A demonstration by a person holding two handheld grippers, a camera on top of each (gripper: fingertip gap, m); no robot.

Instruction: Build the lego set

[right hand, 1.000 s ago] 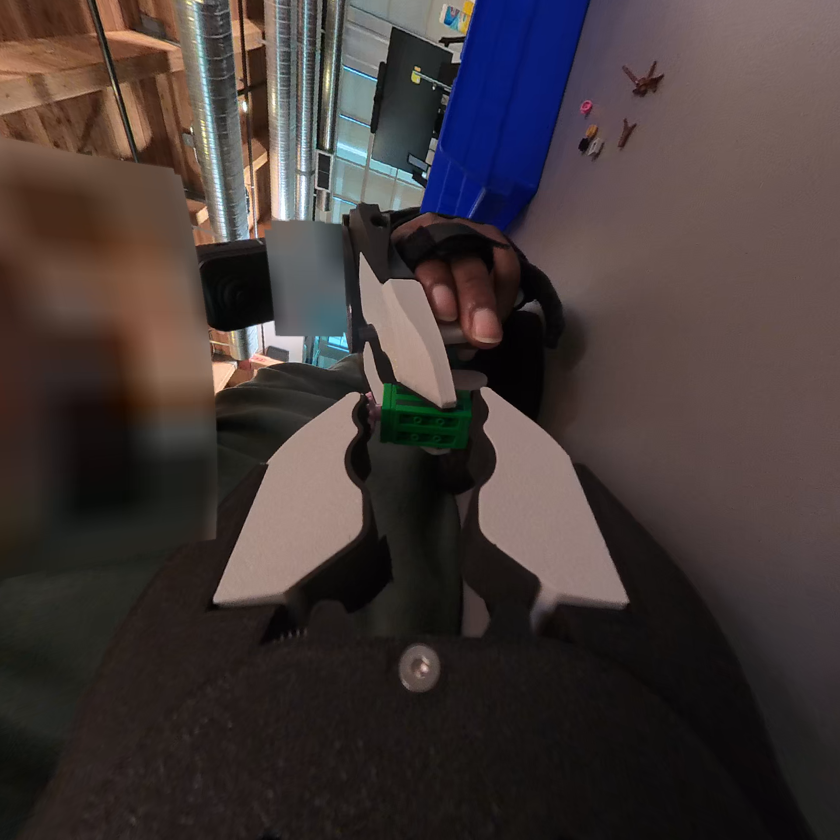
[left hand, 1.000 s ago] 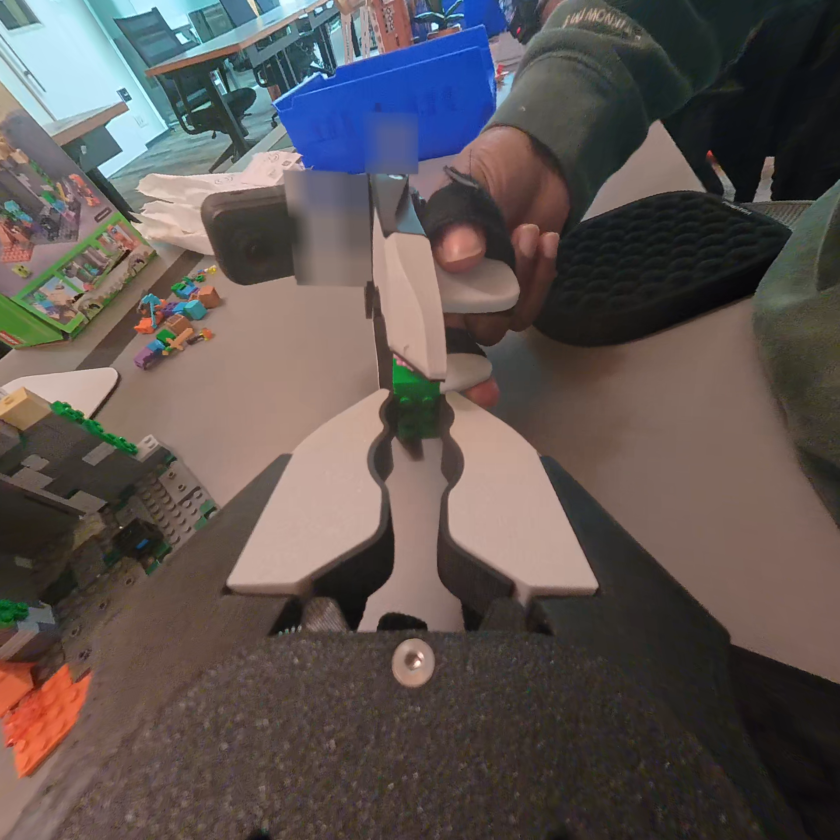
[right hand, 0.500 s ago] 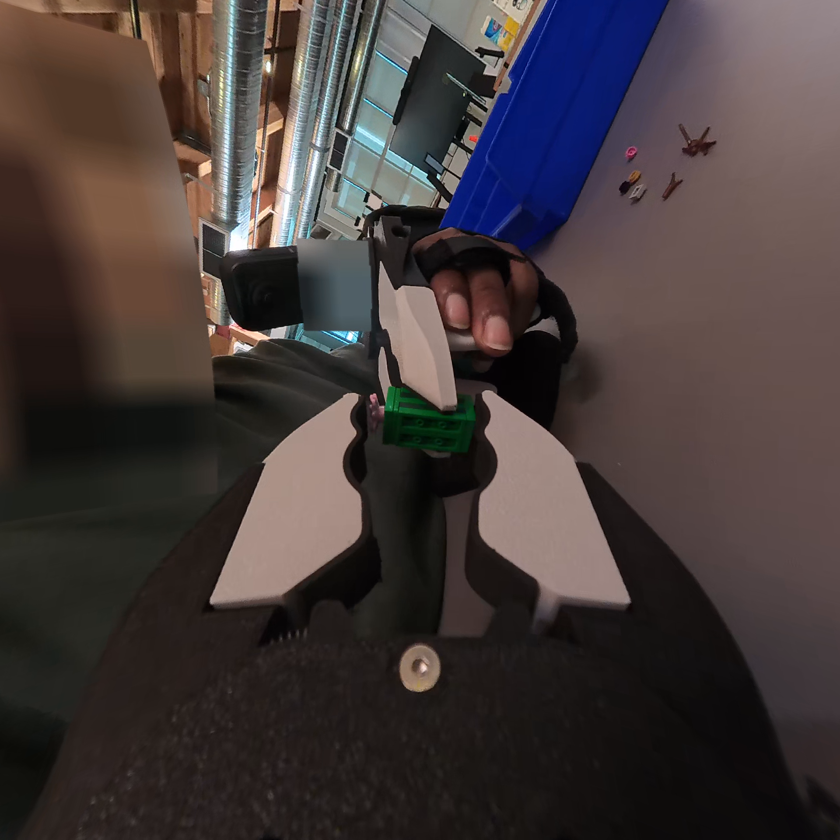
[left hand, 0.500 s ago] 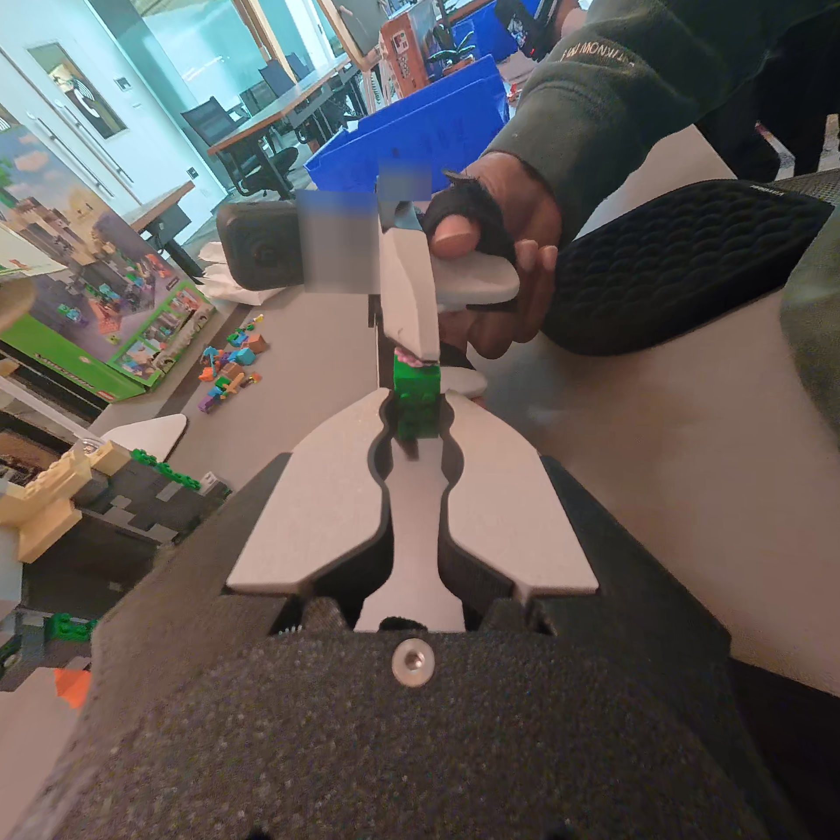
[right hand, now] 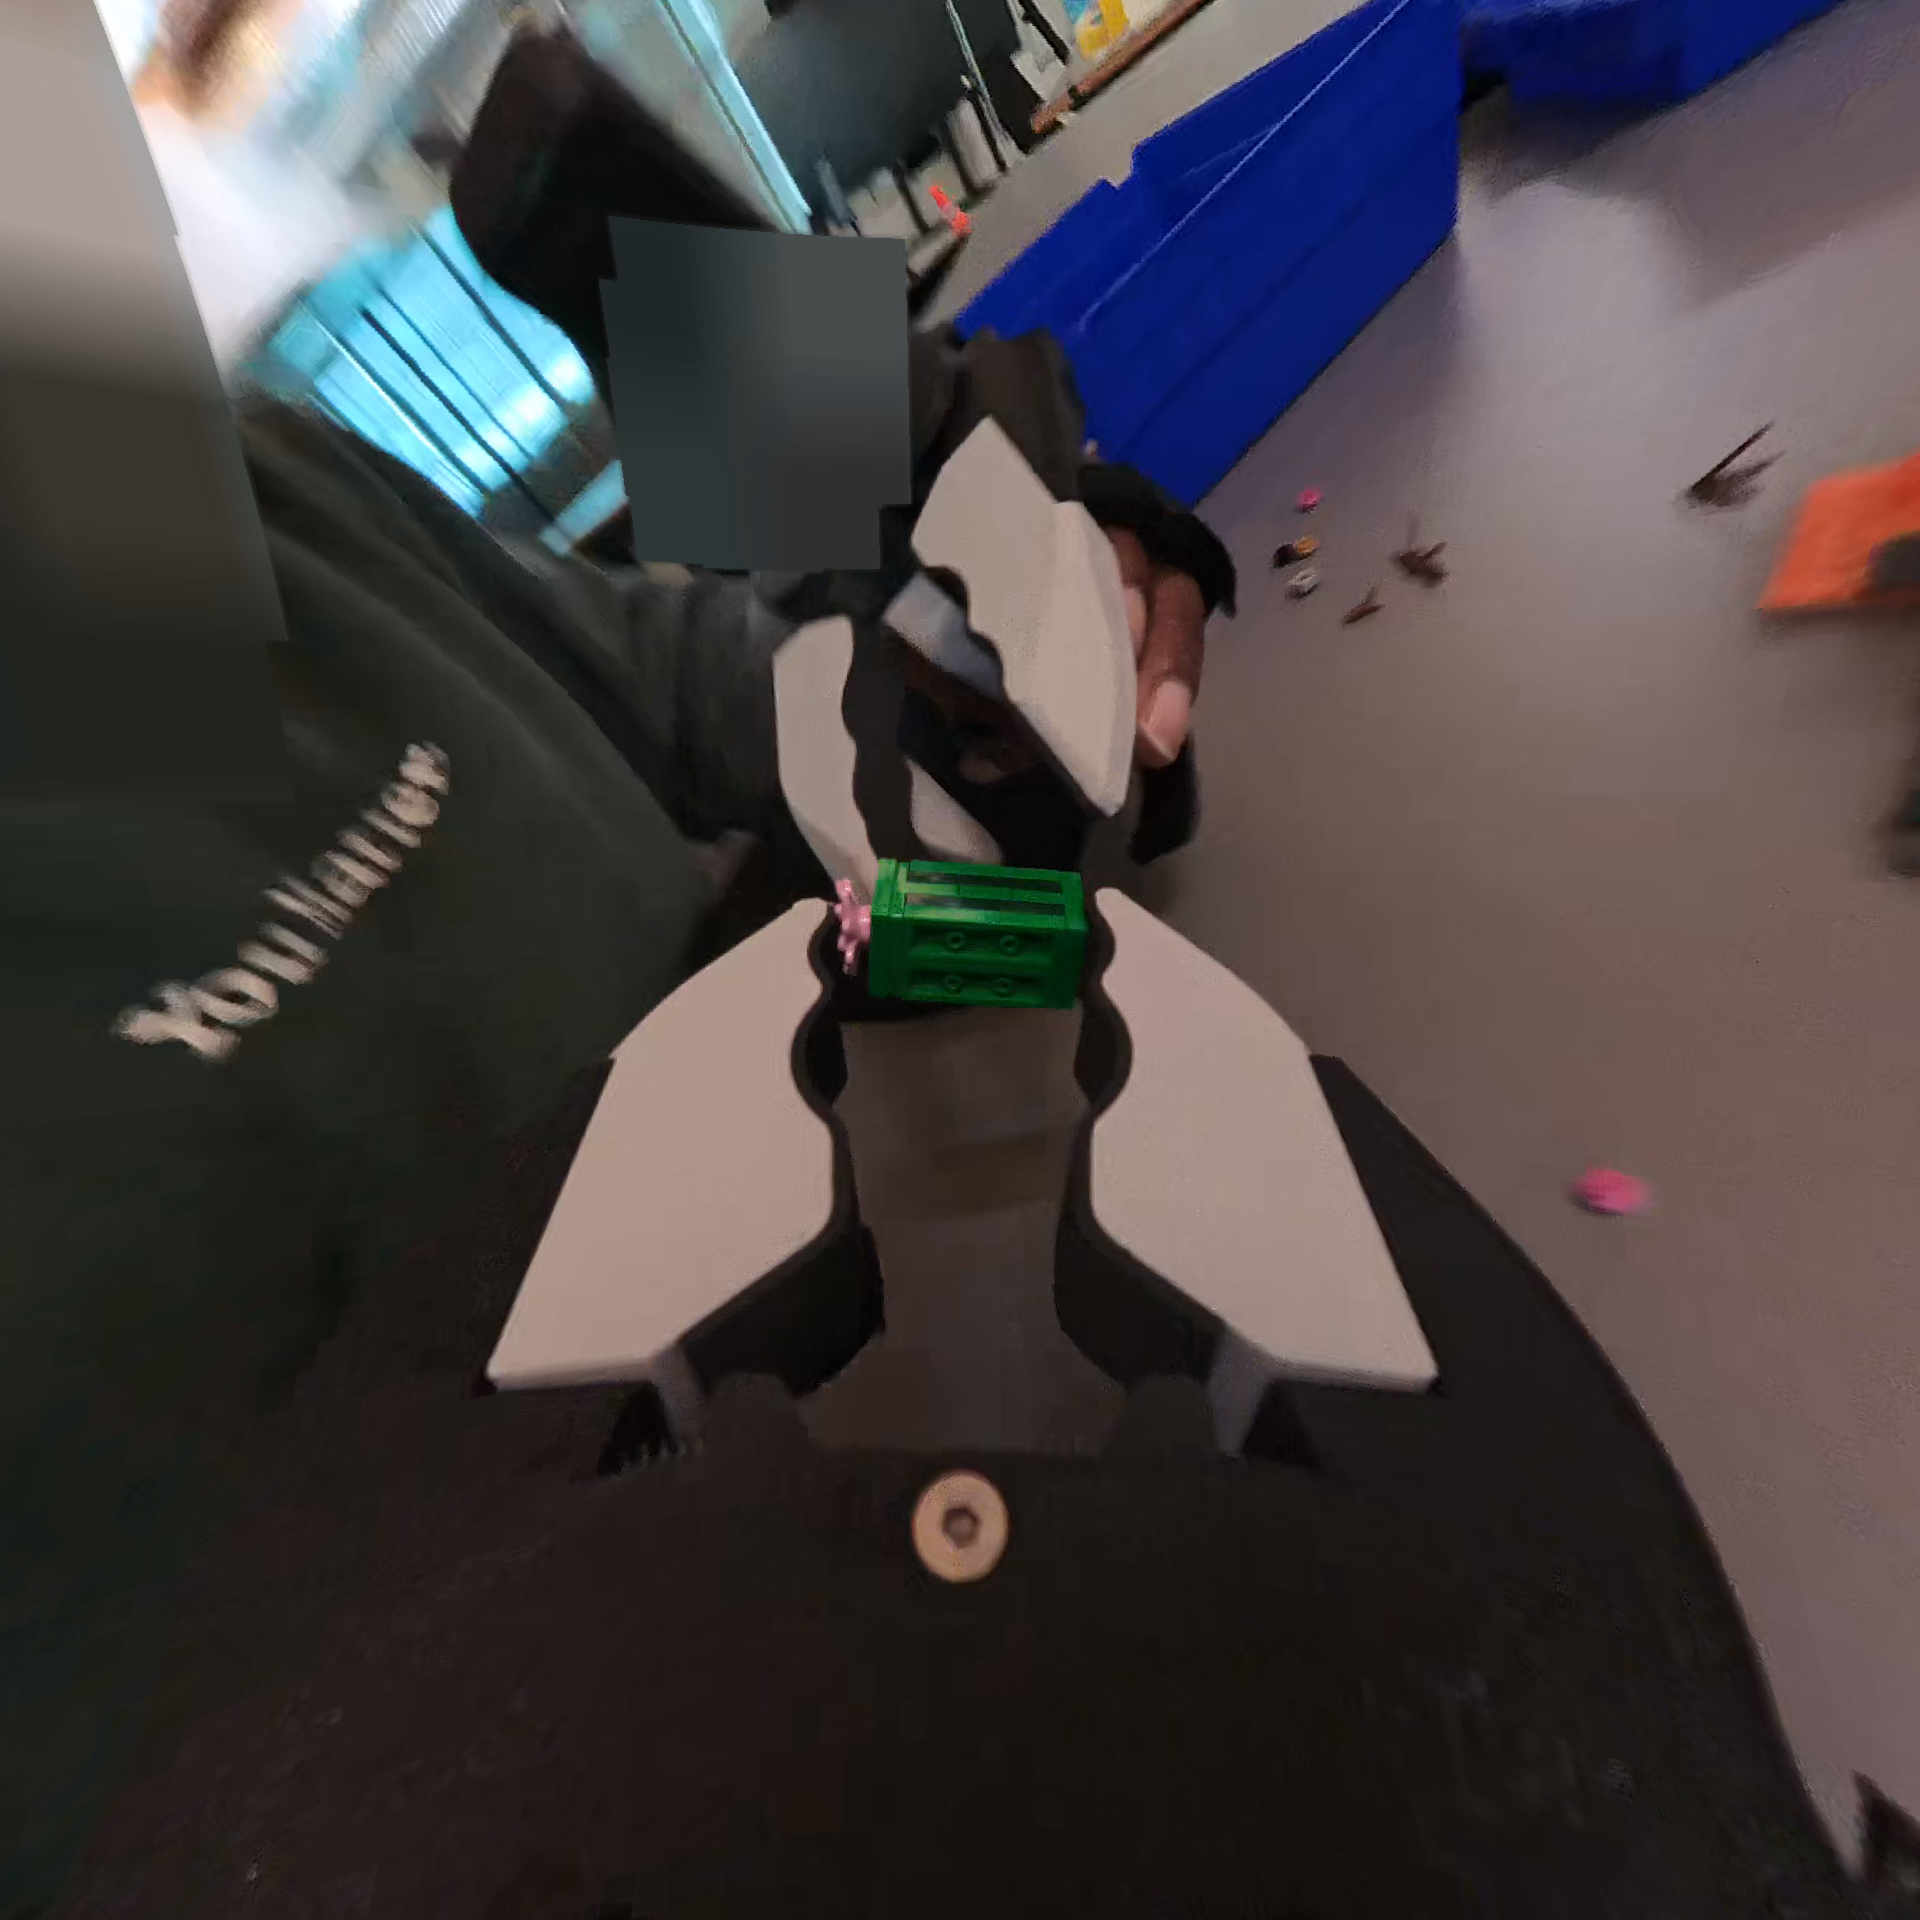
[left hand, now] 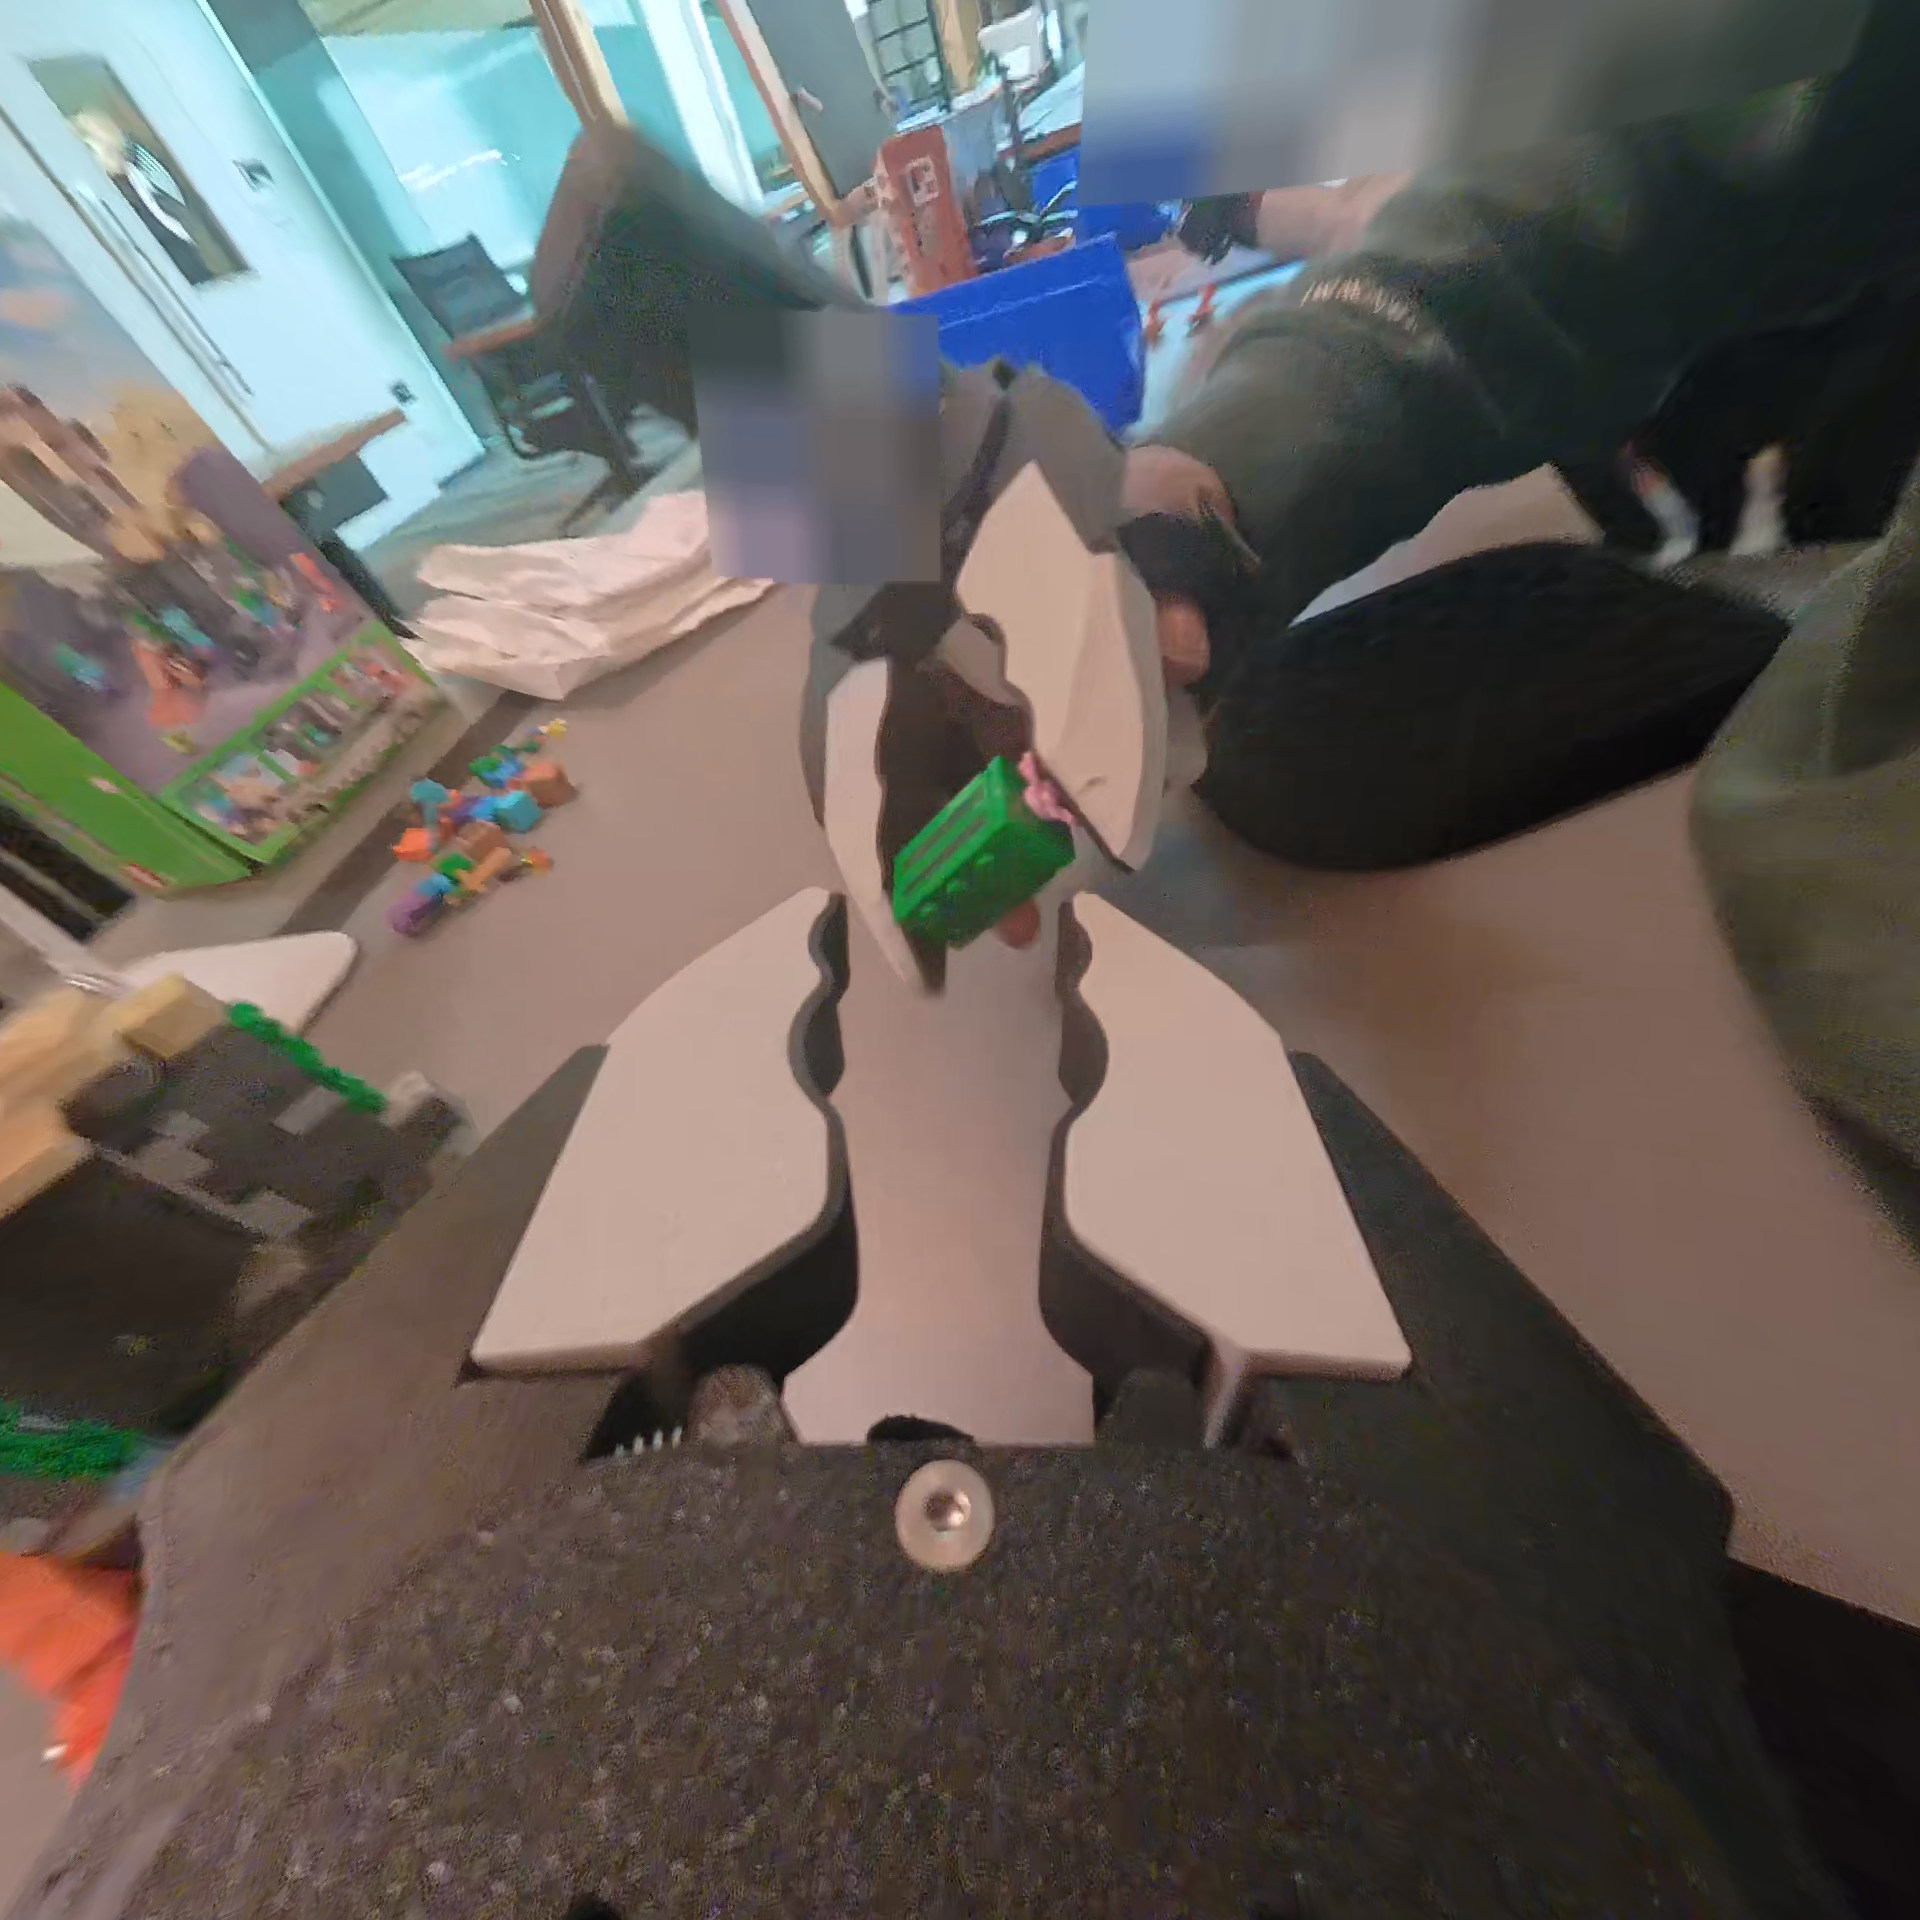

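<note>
The right gripper (right hand: 961,940) has its jaws clamped on the ends of a green block (right hand: 977,945), a small stack of grooved, glossy bricks with a pink flower (right hand: 850,925) stuck on its 9 o'clock end. In the left wrist view the same block (left hand: 977,868) sits tilted between the tips of that gripper (left hand: 987,883), at 12 o'clock just past the left gripper (left hand: 948,914). The left gripper's jaws stand apart and hold nothing. Half a second ago they were closed on the block together with the right pair; now they have let go and drawn back, and the block has turned from end-on to a slanted side view. The fingers (left hand: 727,1122) are flat matte grey plates with wavy black inner edges, set in a coarse black foam-like body.

Both views are blurred by motion. On the smooth grey table (left hand: 1351,1039), at 10 o'clock, lies a heap of loose bricks (left hand: 473,831) in orange, blue and purple, with a green-edged box (left hand: 208,727) beyond and white bags (left hand: 582,603) behind it. A grey and tan model (left hand: 156,1122) stands at 9 o'clock. A blue bin (right hand: 1247,312) sits at 1 o'clock in the right wrist view, with tiny brown and pink pieces (right hand: 1351,571) scattered at 2 o'clock. A dimpled black pad (left hand: 1475,707) lies at 2 o'clock in the left wrist view.
</note>
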